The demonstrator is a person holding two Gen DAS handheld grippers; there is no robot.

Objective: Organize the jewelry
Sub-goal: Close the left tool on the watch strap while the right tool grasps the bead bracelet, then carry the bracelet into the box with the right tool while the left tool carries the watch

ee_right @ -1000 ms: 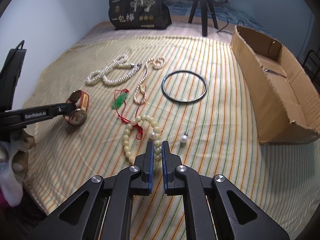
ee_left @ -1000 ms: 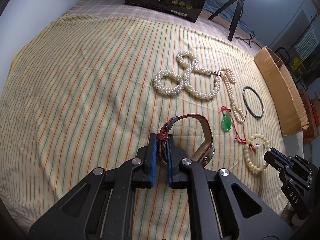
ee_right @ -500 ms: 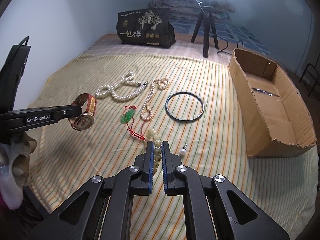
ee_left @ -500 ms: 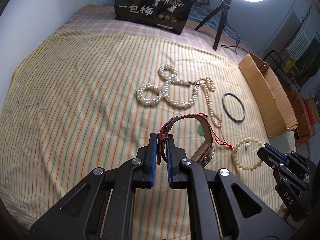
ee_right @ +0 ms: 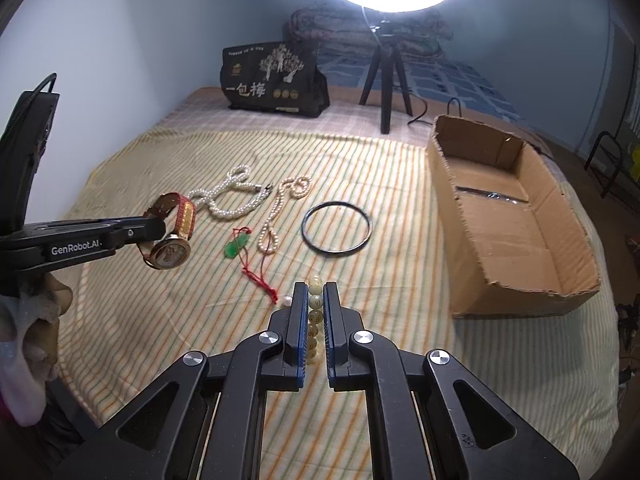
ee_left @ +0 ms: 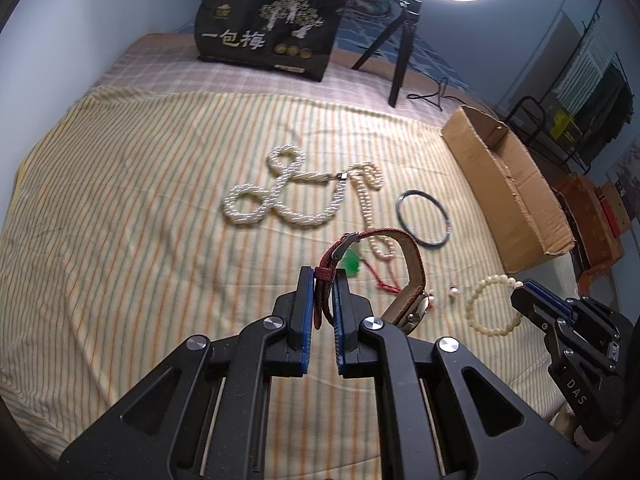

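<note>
My left gripper point(ee_left: 323, 276) is shut on the red strap of a wristwatch point(ee_left: 408, 264) and holds it in the air above the striped cloth; the watch also shows in the right wrist view point(ee_right: 172, 236). My right gripper point(ee_right: 315, 292) is shut on a cream bead bracelet point(ee_right: 314, 320), lifted off the cloth; the bracelet hangs from it in the left wrist view point(ee_left: 494, 304). On the cloth lie a thick pearl necklace point(ee_left: 280, 196), a thin pearl strand point(ee_left: 368, 200), a green pendant on red cord point(ee_right: 238, 246), a dark bangle point(ee_right: 337, 234) and a loose pearl point(ee_left: 453, 291).
An open cardboard box point(ee_right: 508, 220) stands at the right of the bed, with a thin metal item inside. A black printed bag point(ee_right: 274, 76) and a ring-light tripod point(ee_right: 386, 80) stand at the far end. A rack point(ee_left: 560, 120) stands beyond the right edge.
Both grippers have risen and pulled back from the cloth. The watch and the bead bracelet came up with them, and more of the room shows.
</note>
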